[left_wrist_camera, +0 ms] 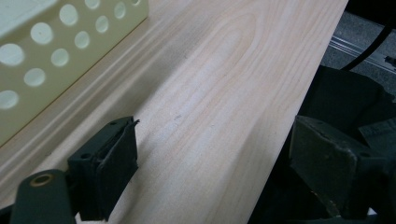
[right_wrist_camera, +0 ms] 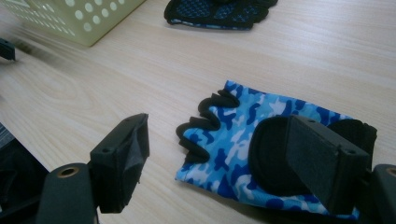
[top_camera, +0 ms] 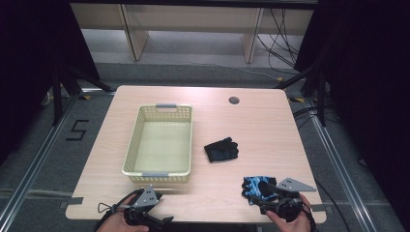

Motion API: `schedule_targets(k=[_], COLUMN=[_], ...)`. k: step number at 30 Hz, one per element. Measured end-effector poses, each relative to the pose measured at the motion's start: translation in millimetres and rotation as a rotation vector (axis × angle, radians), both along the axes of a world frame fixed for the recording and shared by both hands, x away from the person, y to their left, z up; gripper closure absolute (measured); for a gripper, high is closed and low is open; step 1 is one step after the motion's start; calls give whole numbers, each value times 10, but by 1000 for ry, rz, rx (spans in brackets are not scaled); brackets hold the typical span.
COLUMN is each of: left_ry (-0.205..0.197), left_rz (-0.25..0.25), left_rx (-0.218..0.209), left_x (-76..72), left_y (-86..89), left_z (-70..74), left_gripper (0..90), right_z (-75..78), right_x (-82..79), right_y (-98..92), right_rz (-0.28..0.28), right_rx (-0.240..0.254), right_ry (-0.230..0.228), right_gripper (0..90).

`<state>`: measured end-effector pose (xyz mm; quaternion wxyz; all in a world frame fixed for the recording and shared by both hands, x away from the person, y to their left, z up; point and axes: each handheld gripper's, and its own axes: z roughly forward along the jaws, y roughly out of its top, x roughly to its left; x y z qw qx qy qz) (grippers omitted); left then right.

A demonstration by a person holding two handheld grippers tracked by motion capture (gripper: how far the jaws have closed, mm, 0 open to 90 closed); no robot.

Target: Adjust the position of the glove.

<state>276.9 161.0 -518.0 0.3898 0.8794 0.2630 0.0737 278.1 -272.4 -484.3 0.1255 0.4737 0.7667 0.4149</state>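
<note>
Right claw [right_wrist_camera: 215,158] stands open just above the blue camouflage glove [right_wrist_camera: 261,144], which lies flat at the near right of the surface [top_camera: 261,125]. Left claw [left_wrist_camera: 212,163] is open too, holding nothing, near the cream basket [top_camera: 159,145]. A black glove [top_camera: 221,150] lies mid-surface.

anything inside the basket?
Nothing visible in the cream basket: its floor looks bare in the high view. The strip of floor just behind its near wall is hidden. Both gloves lie outside, on the table.
</note>
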Motion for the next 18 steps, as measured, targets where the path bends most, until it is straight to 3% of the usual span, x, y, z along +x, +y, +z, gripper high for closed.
schedule_targets(k=[2, 3, 5, 8, 9, 10, 11, 13, 14, 16, 17, 18], left_ry=[3, 7, 5, 7, 2, 8, -7, -2, -5, -5, -5, -3], left_rz=[17, 10, 16, 11, 16, 18, 4, 12, 3, 3, 4, 6], left_rx=[-19, 5, 8, 9, 8, -4, 14, -6, 6, 4, 5, 4], left_x=[-9, 0, 5, 7, 3, -4, 7, -2, 2, 2, 4, 6], left_y=[-12, 2, 4, 6, 3, -5, 5, -9, -1, -3, -3, -3], left_z=[-7, -2, -6, -3, -6, -9, -3, -7, -1, -1, 0, -2], left_gripper=[150, 150, 150, 150, 150, 150, 150, 150, 150, 150, 150, 150], right_z=[0, -1, -6, -1, 4, 1, -4, 18, 29, 52, 42, 78], right_x=[-2, 0, 19, 6, 7, 9, 35, 32, 44, 34, 69, 70], right_y=[1, -2, -18, 1, -7, -5, -25, -8, -10, 23, 15, 65], right_rz=[2, 2, 13, 6, 6, 14, 30, 26, 31, 24, 43, 51], right_rx=[7, 6, -7, 15, -7, 2, -6, 11, -2, 18, 7, 20], right_ry=[8, 5, -11, 0, -8, -10, -33, -16, -37, -3, -45, -16], right_gripper=[238, 239, 238, 264, 285, 287, 286, 288, 294, 307, 311, 335])
